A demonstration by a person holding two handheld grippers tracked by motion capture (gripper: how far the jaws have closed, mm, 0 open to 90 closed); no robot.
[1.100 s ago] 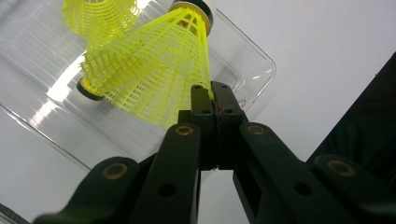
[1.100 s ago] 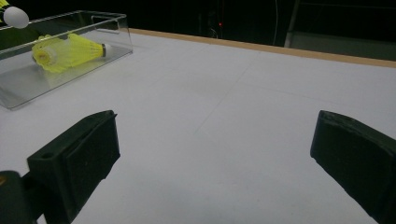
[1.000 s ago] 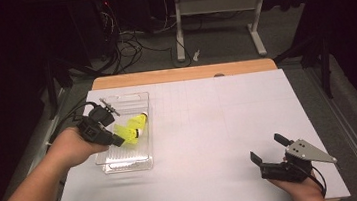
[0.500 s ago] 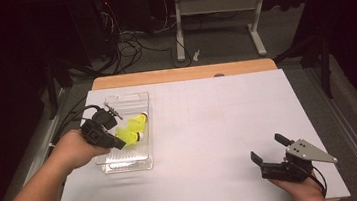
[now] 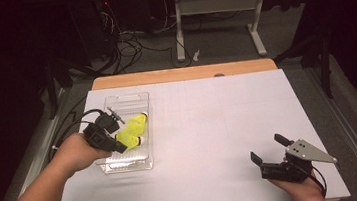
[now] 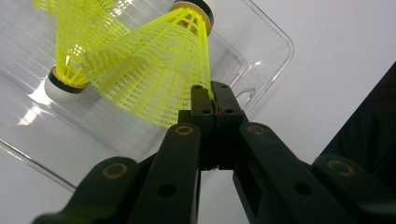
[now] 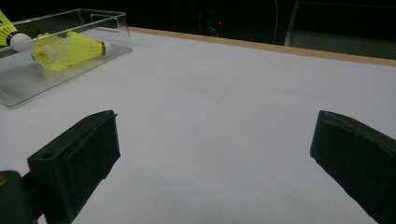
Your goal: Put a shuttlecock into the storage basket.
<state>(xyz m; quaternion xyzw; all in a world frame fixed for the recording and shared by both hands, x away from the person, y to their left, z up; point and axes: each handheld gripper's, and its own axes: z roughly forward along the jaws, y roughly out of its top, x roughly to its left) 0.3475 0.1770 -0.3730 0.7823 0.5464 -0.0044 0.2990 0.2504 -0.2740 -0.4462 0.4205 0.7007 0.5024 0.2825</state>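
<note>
From the high view, my left gripper [image 5: 129, 142] sits over the clear plastic box [image 5: 131, 99] near the left edge of the white table [image 5: 219, 126], with my left hand [image 5: 76, 152] behind it at the box's near-left side. Two yellow shuttlecocks [image 5: 133, 132] lie at the tip of that gripper, inside the outline of the box. My right gripper [image 5: 268, 154] rests near the front right corner of the table, well apart from the box, held by my right hand [image 5: 304, 192]; its jaws stand apart with bare table between them.

In the left gripper view, my jaws are pressed together, and the edge of the yellow mesh skirt of one shuttlecock [image 6: 159, 70] is pinched at their tips [image 6: 210, 95]. That shuttlecock's cork end points up and away from me. A second shuttlecock [image 6: 70, 56] lies against it on the left, its white cork toward the lower left, and the two skirts overlap. Below both is the clear box [image 6: 271, 51], with the white table around it.

In the right gripper view, my two black jaws are spread wide at the lower corners, nothing between them but table. Far off at the upper left stands the clear box [image 7: 112, 32], with the yellow shuttlecocks [image 7: 70, 51] inside it.
</note>
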